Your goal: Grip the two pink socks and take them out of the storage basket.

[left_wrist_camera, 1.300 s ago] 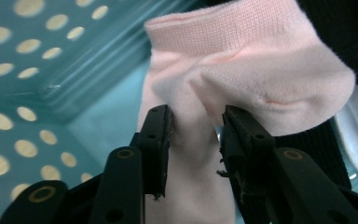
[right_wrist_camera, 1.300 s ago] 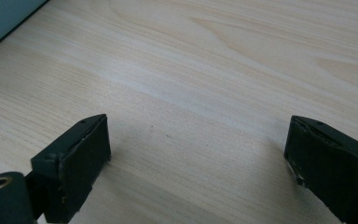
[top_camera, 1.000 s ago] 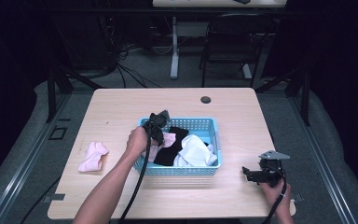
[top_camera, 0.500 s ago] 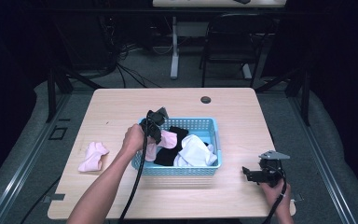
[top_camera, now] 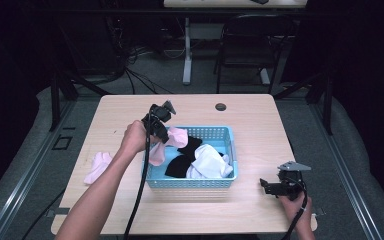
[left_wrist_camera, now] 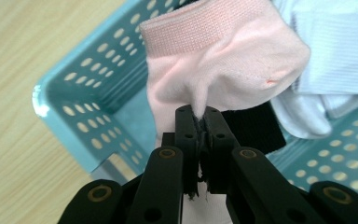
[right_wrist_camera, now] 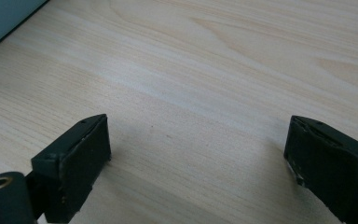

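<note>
A pale pink sock (left_wrist_camera: 223, 70) hangs from my left gripper (left_wrist_camera: 198, 116), whose jaws are shut on a pinch of its fabric. In the high view that gripper (top_camera: 159, 131) is lifted over the left end of the blue perforated basket (top_camera: 219, 182), and the pink sock (top_camera: 160, 150) dangles from it. White socks (top_camera: 207, 161) and black socks (top_camera: 182, 165) lie in the basket. Another pink sock (top_camera: 97, 166) lies on the table left of the basket. My right gripper (right_wrist_camera: 198, 154) stands open just above bare wood, and it (top_camera: 272, 186) sits near the table's front right.
The light wooden table (top_camera: 260, 120) has a small dark round object (top_camera: 221, 106) near its far edge. A basket corner (right_wrist_camera: 0, 14) shows at the top left of the right gripper view. Dark floor, cables and chair legs lie beyond the table.
My left gripper has risen from inside the basket, drawing the pink sock up with it. The right gripper has stayed where it was.
</note>
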Tool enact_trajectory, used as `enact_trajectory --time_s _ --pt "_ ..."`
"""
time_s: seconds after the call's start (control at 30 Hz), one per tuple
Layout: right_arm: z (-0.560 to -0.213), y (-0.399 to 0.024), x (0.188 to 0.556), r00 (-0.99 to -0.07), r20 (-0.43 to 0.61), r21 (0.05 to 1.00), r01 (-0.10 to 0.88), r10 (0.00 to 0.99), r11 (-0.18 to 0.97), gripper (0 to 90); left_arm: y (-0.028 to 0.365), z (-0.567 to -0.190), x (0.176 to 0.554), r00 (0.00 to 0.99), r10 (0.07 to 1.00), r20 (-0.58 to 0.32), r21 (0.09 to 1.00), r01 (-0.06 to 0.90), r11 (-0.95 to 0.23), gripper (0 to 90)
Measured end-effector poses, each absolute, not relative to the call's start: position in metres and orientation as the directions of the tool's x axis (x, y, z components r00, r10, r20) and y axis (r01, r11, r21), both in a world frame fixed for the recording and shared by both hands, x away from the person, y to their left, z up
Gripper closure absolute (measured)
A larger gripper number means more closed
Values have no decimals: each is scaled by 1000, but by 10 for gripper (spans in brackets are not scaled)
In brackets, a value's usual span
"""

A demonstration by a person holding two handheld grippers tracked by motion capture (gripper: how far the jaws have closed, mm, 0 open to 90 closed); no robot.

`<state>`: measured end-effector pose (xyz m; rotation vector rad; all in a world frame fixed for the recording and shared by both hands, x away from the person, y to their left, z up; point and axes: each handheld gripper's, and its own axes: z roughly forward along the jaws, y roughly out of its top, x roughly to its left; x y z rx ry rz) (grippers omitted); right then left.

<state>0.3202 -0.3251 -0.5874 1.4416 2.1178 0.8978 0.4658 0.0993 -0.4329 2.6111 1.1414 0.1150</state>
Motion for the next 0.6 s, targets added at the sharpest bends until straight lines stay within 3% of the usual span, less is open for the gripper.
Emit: enact_trajectory --time_s 0.3,0.6 --pt "-587 -325 320 -372 9 711 655 928 256 64 125 -385 459 675 738 -20 333 700 -632 862" --pt "-587 -325 320 -371 6 709 656 929 257 64 163 -363 451 639 769 12 335 722 -605 861"
